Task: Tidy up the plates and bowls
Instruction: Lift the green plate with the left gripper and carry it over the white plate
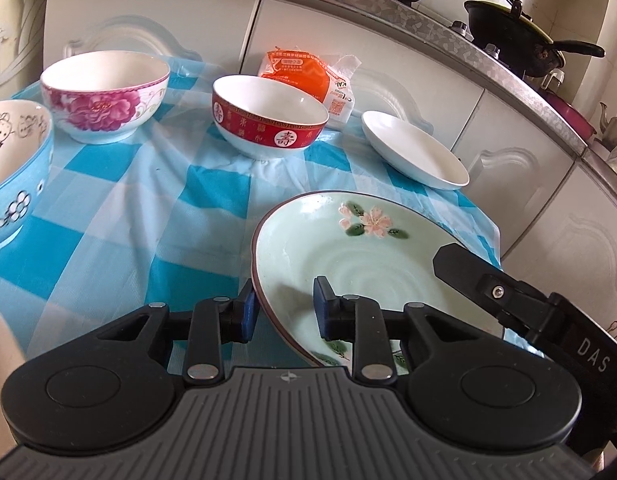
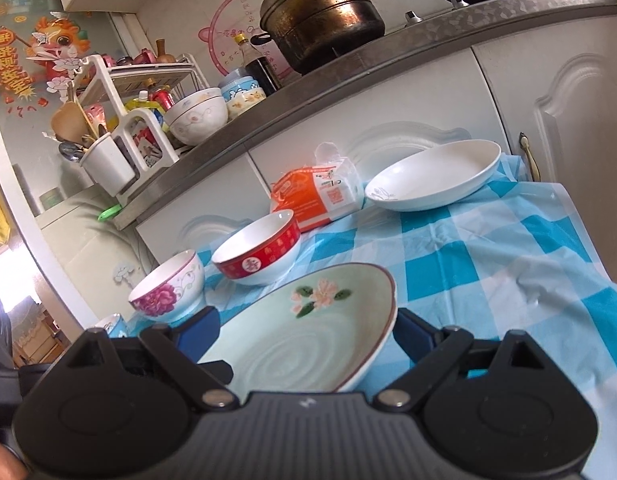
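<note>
The green plate is seen tilted above the checked tablecloth, with its near left rim between the blue pads of the left gripper. The pads are set narrow; whether both press the rim cannot be told. In the right wrist view, the same plate lies between the fingers of the right gripper, which are spread wide, one at each side of it. The plate is glazed, pale green, with a pink flower and a dark rim. Farther on the cloth, a red-banded bowl, a rose-patterned bowl and a white plate are placed apart.
</note>
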A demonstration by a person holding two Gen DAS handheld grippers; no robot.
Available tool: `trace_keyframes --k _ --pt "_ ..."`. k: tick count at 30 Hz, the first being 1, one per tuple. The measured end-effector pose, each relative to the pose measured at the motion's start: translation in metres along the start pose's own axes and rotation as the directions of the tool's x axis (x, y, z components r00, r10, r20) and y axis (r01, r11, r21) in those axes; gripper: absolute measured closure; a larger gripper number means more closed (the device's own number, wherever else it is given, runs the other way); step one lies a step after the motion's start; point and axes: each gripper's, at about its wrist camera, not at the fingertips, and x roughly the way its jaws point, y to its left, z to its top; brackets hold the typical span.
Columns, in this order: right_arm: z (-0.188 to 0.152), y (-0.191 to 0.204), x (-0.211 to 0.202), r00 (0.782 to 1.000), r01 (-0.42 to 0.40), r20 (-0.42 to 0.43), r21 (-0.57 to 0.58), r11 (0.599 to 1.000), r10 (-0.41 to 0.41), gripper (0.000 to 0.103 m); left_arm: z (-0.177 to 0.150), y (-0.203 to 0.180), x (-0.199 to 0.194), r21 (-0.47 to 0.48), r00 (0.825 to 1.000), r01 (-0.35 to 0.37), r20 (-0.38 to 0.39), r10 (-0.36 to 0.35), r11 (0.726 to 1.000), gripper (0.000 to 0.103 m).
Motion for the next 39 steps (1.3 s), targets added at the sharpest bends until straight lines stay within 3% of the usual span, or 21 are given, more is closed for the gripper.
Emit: trace_keyframes --k 17,39 --pt "-0.02 0.031 -0.03 0.999 -0.026 -0.03 -0.01 1.0 0.026 0.01 -0.032 0.025 -0.064 -0.067 1.0 0.012 0.012 -0.011 0.998 0.075" --pt "-0.038 0.096 -0.054 0.994 -0.094 -0.07 -0.091 0.991 0.087 0.01 -0.039 0.067 -0.144 -0.089 0.996 -0.005 0.087 0.013 0.996 0.075"
